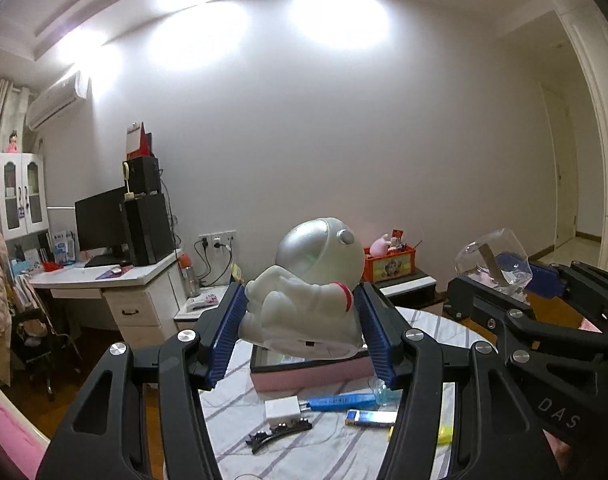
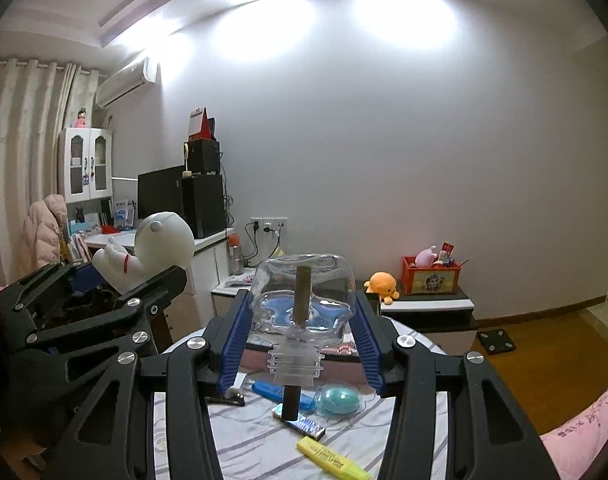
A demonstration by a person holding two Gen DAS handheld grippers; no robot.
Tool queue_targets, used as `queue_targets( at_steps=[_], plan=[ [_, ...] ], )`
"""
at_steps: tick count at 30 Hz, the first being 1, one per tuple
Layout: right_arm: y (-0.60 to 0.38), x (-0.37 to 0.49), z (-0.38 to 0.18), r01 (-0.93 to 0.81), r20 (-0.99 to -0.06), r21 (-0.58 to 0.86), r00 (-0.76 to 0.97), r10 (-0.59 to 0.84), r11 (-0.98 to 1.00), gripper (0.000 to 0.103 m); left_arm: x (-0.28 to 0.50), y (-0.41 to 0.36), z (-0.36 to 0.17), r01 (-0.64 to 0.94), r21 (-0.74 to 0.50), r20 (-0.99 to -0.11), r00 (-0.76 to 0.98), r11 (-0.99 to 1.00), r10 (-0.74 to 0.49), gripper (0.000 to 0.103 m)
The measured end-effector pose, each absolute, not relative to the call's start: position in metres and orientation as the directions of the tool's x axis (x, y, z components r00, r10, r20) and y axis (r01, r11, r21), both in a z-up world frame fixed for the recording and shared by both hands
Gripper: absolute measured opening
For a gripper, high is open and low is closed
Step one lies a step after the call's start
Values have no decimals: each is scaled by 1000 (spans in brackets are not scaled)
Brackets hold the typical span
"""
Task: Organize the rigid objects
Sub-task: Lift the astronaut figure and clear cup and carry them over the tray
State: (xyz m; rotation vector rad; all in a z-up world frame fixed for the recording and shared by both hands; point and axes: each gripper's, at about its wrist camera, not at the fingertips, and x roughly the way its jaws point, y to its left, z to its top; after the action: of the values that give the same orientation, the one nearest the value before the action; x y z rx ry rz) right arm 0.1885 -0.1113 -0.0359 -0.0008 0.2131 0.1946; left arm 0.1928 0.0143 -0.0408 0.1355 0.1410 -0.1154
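Two grippers are each carrying something above the table [image 1: 431, 332]. Seen from its own wrist camera, the left gripper [image 1: 302, 316] has its blue pads pinching an astronaut [image 1: 307, 292], a white figure with a silver helmet, tipped onto its back. The right gripper [image 2: 302, 320] clamps a clear bottle [image 2: 304, 304] by its sides, neck toward the camera, with a dark stick running through the neck and into the body. Both things hang clear of the table, held at about the same height side by side, the astronaut to the left of the bottle.

Below them on the table sits a pink box [image 1: 311, 372] with a dark-rimmed top. In front of the box, nearer the cameras, lie small loose items: a white charger [image 1: 282, 410], a black clip [image 1: 278, 434], a blue tube [image 1: 339, 400], a teal egg shape [image 2: 337, 400] and a yellow highlighter [image 2: 331, 460].

My reading is that the step in hand is a carry: both pieces have been lifted and neither has a resting place yet. Where they belong is not evident from these views. The next move calls for choosing a spot, perhaps the box or bare cloth beside it, lowering each piece level and loosening the pads only once it rests. The astronaut needs righting onto its base; the smooth bottle may slip.
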Motion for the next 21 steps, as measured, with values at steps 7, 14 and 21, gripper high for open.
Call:
queue_targets(
  at_steps=[7,14,21],
  plan=[
    [-110,202,-33,-187,-205,15,961,186,982,50,210,9,-37,113,141,-143,985,984,-92,57],
    [-108,231,-41,-190,-232,11,955,187,982,50,246,7,-45,111,150,-178,980,982,-84,57],
    [-107,298,-57,-178,-311,-14,936,165,984,50,323,2,-63,136,163,-274,958,977,-87,57]
  ],
)
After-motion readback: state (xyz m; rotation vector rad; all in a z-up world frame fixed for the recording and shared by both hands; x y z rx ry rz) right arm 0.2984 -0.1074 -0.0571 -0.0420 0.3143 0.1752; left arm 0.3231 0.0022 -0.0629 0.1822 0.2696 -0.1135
